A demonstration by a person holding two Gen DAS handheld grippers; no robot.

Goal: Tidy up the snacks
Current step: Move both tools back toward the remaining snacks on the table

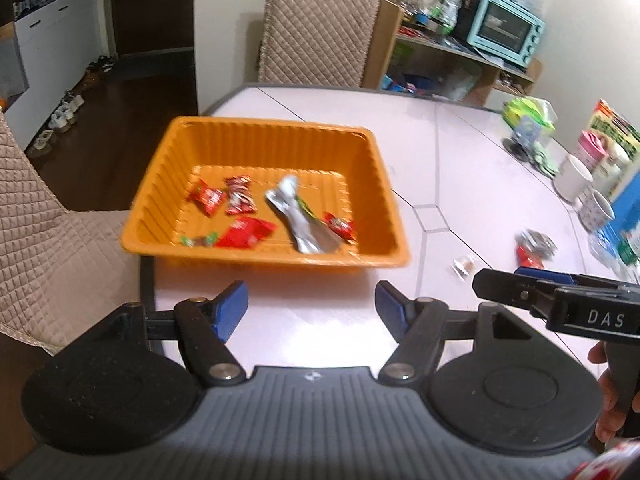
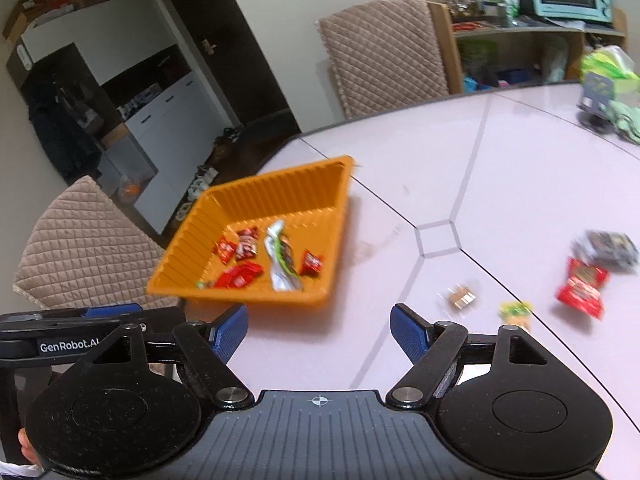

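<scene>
- Snacks already sorted lie in the orange tray at the table's far-left corner: red packets, a crumpled silver wrapper and a small green-ended sweet.
- Loose snacks lie on the pale table to the right of the tray: a red packet, a dark packet just beyond it, a small brown sweet and a yellow-green sweet.
- Left tool hovers over bare table just in front of the tray's near rim, jaws spread, nothing between its blue pads.
- Right tool is near the tray's near-right corner, jaws spread wide and empty; the loose snacks lie to its right, the yellow-green sweet nearest, just beyond its right finger.
- In the left wrist view the right tool comes in from the right edge, with the loose snacks just beyond its tip.
- Quilted chairs stand at the table's far and left sides.
- White mugs stand at the table's right edge.
- A teal oven sits on the far shelf.
</scene>
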